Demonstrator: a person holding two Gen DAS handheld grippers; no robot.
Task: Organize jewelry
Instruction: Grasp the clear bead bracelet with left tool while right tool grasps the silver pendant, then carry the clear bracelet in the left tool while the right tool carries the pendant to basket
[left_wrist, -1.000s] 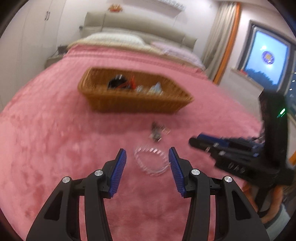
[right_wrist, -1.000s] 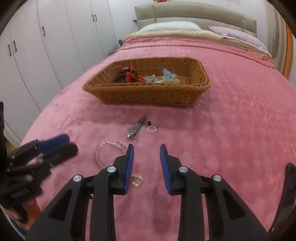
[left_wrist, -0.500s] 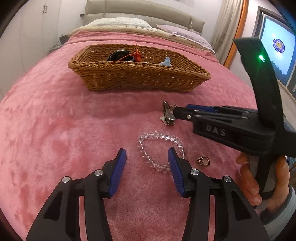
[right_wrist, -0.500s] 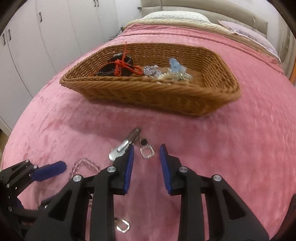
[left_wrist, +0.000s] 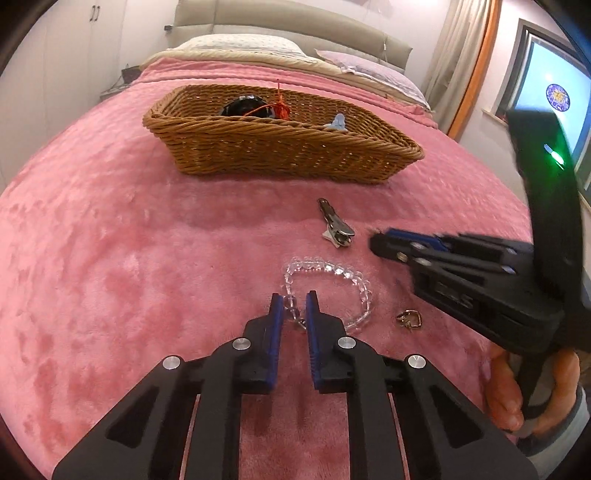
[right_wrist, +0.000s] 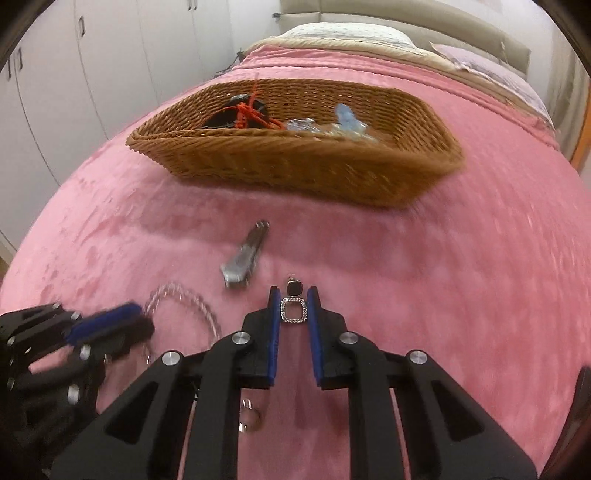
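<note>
A clear bead bracelet (left_wrist: 332, 280) lies on the pink bedspread. My left gripper (left_wrist: 294, 306) has its jaws narrowed around the bracelet's near left beads, touching or nearly so. A square crystal earring (right_wrist: 293, 308) with a black stone lies between the fingers of my right gripper (right_wrist: 293, 301), whose jaws are closed in close beside it. A silver hair clip (left_wrist: 336, 227) lies beyond the bracelet; it also shows in the right wrist view (right_wrist: 243, 258). A small gold ring (left_wrist: 409, 319) lies right of the bracelet. The wicker basket (left_wrist: 280, 147) holds several pieces.
The basket (right_wrist: 295, 162) sits farther up the bed, holding a black item with red cord (right_wrist: 245, 110) and pale blue pieces (right_wrist: 347, 122). Pillows and the headboard are behind. White wardrobes stand left; a window is at right. The right gripper (left_wrist: 461, 273) crosses the left wrist view.
Both grippers have moved forward and down and their jaws have narrowed: the left around the bracelet's beads, the right around the square earring.
</note>
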